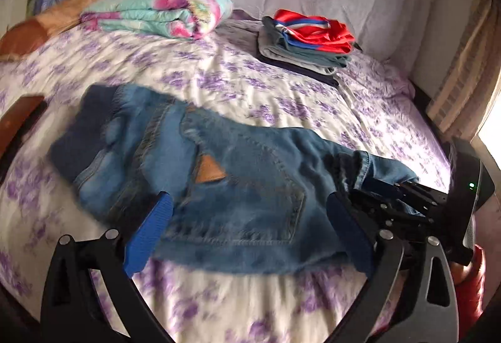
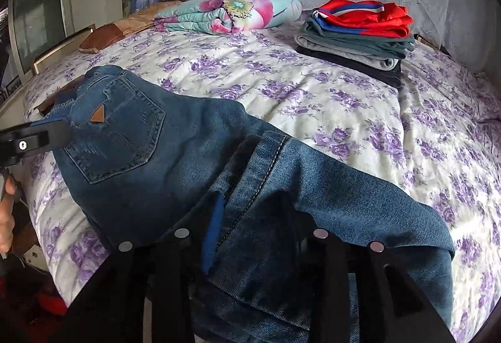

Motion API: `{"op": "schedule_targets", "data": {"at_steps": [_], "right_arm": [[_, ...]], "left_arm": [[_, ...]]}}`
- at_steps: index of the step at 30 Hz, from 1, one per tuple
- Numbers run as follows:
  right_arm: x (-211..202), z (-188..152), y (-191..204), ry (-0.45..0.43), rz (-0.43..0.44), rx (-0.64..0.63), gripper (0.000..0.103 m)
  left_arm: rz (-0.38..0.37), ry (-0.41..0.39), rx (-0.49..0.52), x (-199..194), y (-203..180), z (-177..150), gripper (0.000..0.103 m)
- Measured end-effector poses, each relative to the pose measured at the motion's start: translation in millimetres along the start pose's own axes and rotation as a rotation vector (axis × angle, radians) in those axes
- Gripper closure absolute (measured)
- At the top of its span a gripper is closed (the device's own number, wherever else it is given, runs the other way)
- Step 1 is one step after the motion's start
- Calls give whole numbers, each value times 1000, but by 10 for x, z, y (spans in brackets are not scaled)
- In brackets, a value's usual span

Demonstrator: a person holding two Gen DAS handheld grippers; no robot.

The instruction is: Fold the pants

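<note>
Blue jeans (image 1: pixel 238 174) lie on the flowered bed sheet (image 1: pixel 219 83), back pocket with a brown patch facing up. My left gripper (image 1: pixel 250 217) is open, its blue fingers (image 1: pixel 150 233) spread over the near edge of the jeans by the pocket. In the right wrist view the jeans (image 2: pixel 194 155) are draped over my right gripper (image 2: pixel 250 230). It is shut on a fold of denim at the leg end, and only one blue finger (image 2: pixel 214 233) shows. The right gripper also shows in the left wrist view (image 1: pixel 385 186), clamped on the leg end.
A folded floral blanket (image 1: pixel 159 12) and a brown pillow (image 1: pixel 37 26) lie at the far left of the bed. A stack of folded clothes with a red top (image 1: pixel 310 39) sits at the far right. A curtain hangs behind the bed.
</note>
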State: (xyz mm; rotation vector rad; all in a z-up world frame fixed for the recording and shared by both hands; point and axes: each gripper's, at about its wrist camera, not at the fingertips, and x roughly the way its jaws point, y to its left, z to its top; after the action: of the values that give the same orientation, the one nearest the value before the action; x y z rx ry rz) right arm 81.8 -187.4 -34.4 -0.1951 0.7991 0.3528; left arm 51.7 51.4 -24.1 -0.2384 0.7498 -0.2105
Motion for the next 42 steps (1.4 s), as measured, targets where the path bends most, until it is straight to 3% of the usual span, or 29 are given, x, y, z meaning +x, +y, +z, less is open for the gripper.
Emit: {"op": "schedule_targets", "data": {"at_steps": [2,6,14,17,20,21,22,23,25,27,29,32,37,40,42], "right_arm": [[-3,-46,-4,-19,1,-10,65],[-8,-83,-6,-41,4,-1,65],[-67,-29,-59,-68,36,21,62],[-254,57,-51,-115,131,18,64],[-183,153,-74,-84,188,40,66],[-16,172,-53,-29,177,42,74],[185,165,-26,31,174,44,79],[332,144,0,57,167,44,79],[366,141,34,38,150,27,79],[279,161,18,29,159,51,79],[59,123,-13,-42,187,70,79],[-303,48,-168,-139,131,79,78],[-635,-187,-858,-189,-14,223,77],[-768,-409,-1312,-173,-89,312,77],[-745,-519,-1510,-144,-91,353,77]], "left_arm": [[34,-34,8,-106,58,-31,7],[-45,-7,-45,-135,233,-31,7],[-37,-49,-74,-246,283,-118,7],[-51,-53,-133,-303,418,-171,7],[-100,-37,-141,-278,385,-203,7],[-90,-36,-124,-260,344,-204,7],[-31,-41,-86,-228,278,-201,7],[8,-46,-72,-218,259,-204,7],[36,-41,-88,-203,329,-229,7],[2,-18,-144,-188,482,-253,7],[-7,-5,-217,-173,667,-279,7],[-21,4,-275,-122,835,-265,7],[9,9,-255,25,814,-171,6],[89,-49,-224,-42,692,-214,6],[57,-88,-217,-177,541,-259,6]]}}
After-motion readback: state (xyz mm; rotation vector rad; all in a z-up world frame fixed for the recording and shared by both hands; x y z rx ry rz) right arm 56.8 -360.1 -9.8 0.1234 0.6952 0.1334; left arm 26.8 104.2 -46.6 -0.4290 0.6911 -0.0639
